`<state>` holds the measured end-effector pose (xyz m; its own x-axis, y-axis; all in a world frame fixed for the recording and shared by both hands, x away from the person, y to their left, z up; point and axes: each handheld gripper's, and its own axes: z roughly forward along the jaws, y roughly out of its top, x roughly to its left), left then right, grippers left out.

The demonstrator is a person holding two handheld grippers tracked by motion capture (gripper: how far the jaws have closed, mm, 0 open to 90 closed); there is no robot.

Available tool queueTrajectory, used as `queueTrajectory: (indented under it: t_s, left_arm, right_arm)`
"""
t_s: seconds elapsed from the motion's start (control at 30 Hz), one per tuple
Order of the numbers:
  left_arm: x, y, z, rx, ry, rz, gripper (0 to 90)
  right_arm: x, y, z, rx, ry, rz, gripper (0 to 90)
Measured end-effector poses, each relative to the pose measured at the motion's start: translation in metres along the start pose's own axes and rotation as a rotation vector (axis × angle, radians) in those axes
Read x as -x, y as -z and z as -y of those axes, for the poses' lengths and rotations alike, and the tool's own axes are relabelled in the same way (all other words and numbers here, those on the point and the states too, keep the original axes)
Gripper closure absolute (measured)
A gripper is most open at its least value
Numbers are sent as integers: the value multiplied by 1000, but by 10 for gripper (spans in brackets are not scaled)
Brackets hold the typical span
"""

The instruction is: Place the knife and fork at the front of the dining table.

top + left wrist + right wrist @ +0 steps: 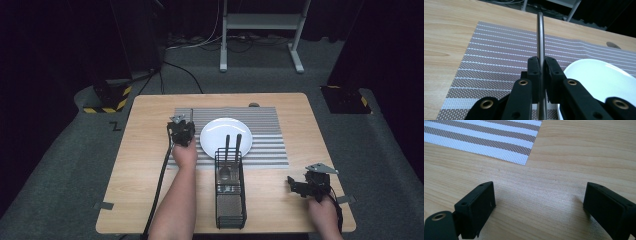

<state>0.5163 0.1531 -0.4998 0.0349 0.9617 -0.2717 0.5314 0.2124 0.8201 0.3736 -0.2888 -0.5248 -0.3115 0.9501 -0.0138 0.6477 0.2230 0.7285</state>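
The person's left forearm is reaching forward from the near edge of the surface (150, 150), running past the left side of the wire caddy (230, 200), with the hand wrapped around the left tool (541, 65) over the left part of the striped mat (499, 60). That tool is pinching a thin metal handle (540, 35) between its pressed-together jaws; in the left gripper view the handle is standing up out of the jaws and running on below them, and which utensil it belongs to I cannot tell. In the high view the handle is sticking out past the tool toward the far side of the mat, just left of the white plate (226, 136). The plate is lying in the middle of the mat, and the tool is hanging just beside its left rim, apart from it. The right hand (324, 212) is resting low at the near right corner of the surface, well away from the mat, holding the right tool (539, 202) with its jaws spread wide over bare wood, gripping nothing. The caddy is standing near the front edge between the two arms, with two dark-handled utensils (232, 147) leaning in its far end against the plate side.
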Motion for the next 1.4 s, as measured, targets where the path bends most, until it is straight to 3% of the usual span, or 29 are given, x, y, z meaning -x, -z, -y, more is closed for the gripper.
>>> queueTrajectory:
  t_s: [0.47,0.77,1.4]
  left_arm:
    - [-5,-8,1,-32,43,13,828]
    - [-6,-10,2,-43,43,19,827]
    - [-8,-14,1,-82,71,-11,824]
  right_arm:
    - [0,0,0,0,0,1,101]
    - [0,0,0,-1,-1,0,100]
    - [0,0,0,0,-1,0,100]
